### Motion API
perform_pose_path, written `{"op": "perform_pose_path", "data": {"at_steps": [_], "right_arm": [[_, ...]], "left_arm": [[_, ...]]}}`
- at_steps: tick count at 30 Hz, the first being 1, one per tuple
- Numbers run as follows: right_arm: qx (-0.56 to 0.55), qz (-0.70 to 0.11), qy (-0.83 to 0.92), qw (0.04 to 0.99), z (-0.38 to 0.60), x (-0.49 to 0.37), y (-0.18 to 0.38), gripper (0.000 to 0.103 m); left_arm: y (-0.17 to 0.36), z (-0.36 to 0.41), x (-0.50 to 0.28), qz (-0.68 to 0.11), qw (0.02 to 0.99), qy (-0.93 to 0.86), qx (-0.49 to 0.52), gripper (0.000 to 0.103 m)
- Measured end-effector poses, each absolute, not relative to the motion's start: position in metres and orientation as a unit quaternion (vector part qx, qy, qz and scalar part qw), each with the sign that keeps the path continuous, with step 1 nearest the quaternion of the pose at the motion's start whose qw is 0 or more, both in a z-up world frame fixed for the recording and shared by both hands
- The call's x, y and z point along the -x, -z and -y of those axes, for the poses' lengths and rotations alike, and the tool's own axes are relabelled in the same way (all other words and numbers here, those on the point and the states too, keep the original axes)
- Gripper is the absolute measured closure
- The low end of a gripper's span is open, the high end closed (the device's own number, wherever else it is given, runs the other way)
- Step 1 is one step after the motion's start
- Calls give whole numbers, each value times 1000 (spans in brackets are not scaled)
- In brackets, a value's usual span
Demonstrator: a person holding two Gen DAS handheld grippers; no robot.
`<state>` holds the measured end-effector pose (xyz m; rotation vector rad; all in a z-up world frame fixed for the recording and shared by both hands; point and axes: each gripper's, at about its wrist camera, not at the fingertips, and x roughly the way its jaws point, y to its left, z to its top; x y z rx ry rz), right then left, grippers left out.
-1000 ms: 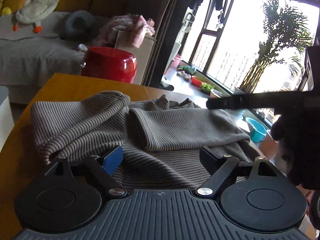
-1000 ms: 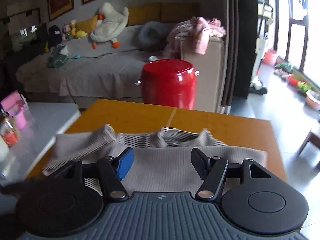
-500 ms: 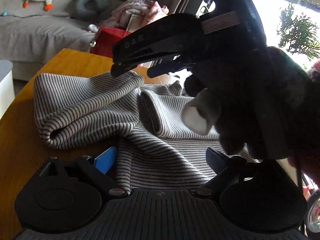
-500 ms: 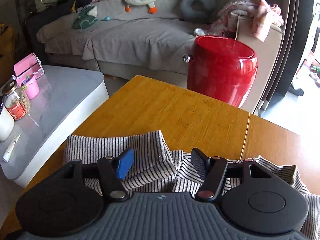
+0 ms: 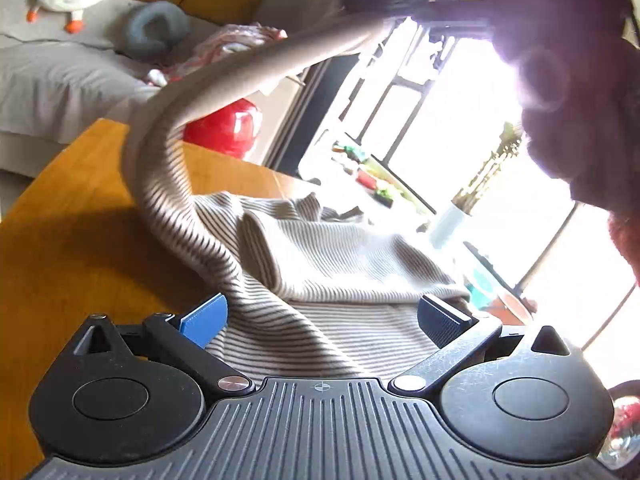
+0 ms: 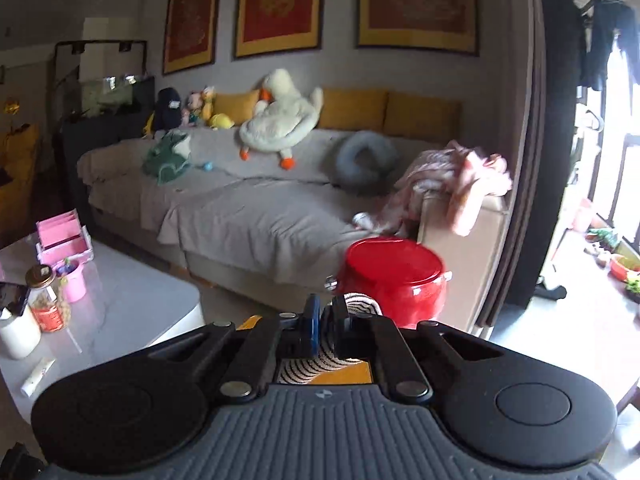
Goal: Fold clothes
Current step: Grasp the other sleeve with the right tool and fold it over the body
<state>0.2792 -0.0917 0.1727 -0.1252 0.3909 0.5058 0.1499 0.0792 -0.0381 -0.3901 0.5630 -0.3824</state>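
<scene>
Left wrist view: left gripper (image 5: 320,316) low over the striped sweater (image 5: 340,264), which lies rumpled on the wooden table (image 5: 72,240). Its jaws have just been opening and now stand fully spread, the blue pad on one side and the dark pad on the other, with cloth lying between them but neither pad pressing it. One sleeve (image 5: 176,152) rises off the table in a curved band toward the top of the frame, where it meets the dark underside of the right gripper (image 5: 420,0); the pinch point itself is washed out by window glare, so the contact there is probably a grip but cannot be confirmed from this view alone. Right wrist view settles it: the right gripper's (image 6: 326,326) jaws have just been closing and are now clenched together on a striped fold of that sleeve (image 6: 356,304), which bulges above the pads and hangs below them. This view shows almost none of the table, only a sliver of wood beneath the fingers, and not the body of the sweater. It does show the red stool (image 6: 394,276), the grey sofa (image 6: 248,208) with a plush duck (image 6: 280,120), and a white side table (image 6: 132,304) carrying jars.
</scene>
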Motion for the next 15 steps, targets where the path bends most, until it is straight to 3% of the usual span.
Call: {"op": "perform_pose_path", "data": {"at_steps": [5,15], "right_arm": [[1,-216,-161,963,181,-278,-150,97],[-68,-329,-66,939,255,-294,-12,97]], "left_arm": [[41,-75,-153,-285,922,188,183,0],[46,-81,-166,-295,918,184,188,0]]}}
